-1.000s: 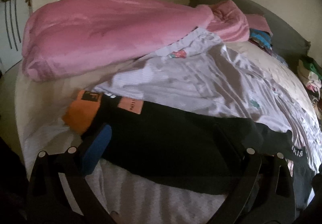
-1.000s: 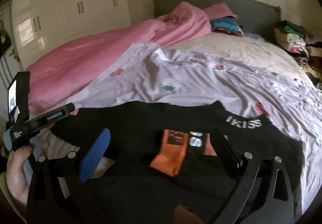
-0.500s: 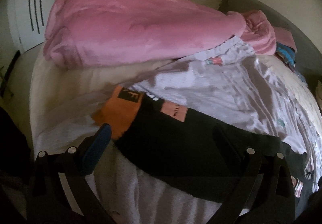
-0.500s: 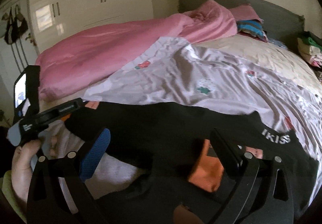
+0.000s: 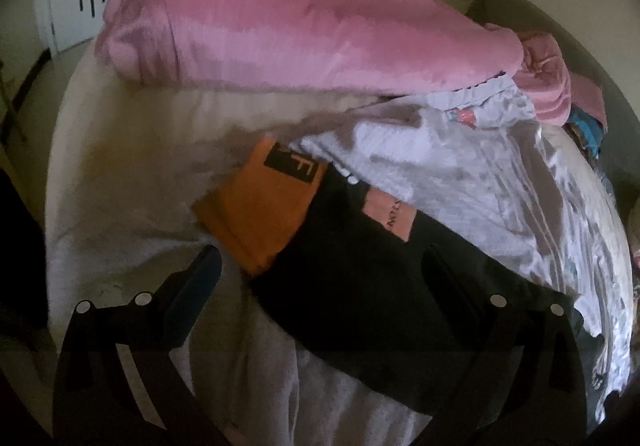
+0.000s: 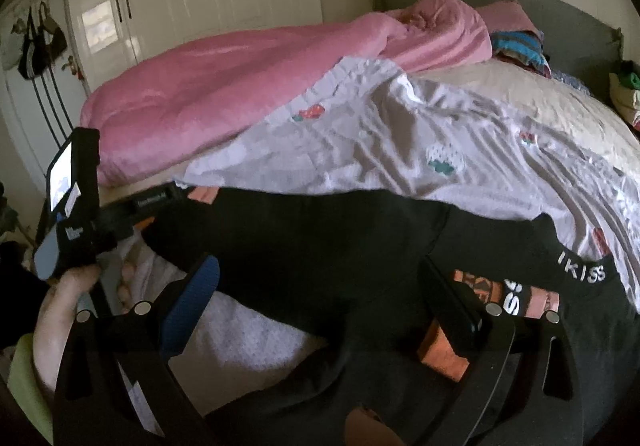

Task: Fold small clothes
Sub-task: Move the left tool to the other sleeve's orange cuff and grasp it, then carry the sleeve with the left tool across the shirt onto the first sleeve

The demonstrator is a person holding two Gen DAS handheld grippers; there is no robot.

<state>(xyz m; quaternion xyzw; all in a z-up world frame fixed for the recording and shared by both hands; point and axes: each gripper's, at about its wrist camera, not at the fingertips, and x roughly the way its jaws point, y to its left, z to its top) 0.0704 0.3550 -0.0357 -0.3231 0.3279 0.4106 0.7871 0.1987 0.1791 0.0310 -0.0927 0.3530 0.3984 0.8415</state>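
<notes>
The left view is blurred, and the black garment point(image 5: 380, 286) runs out of frame at lower right. The left gripper point(image 5: 320, 266) is spread wide above it, holding nothing; the orange cuff point(image 5: 260, 213) lies just ahead of its left finger. In the right view, the right gripper point(image 6: 320, 278) is likewise spread over the garment point(image 6: 320, 238), its right finger hiding part of another orange cuff point(image 6: 444, 354). A hand point(image 6: 60, 310) grips the left tool's handle at far left.

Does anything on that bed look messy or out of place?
Yes. The pink duvet is bunched along one side, the sheet is rumpled, and the black top lies unfolded with an orange cuff sticking out.
</notes>
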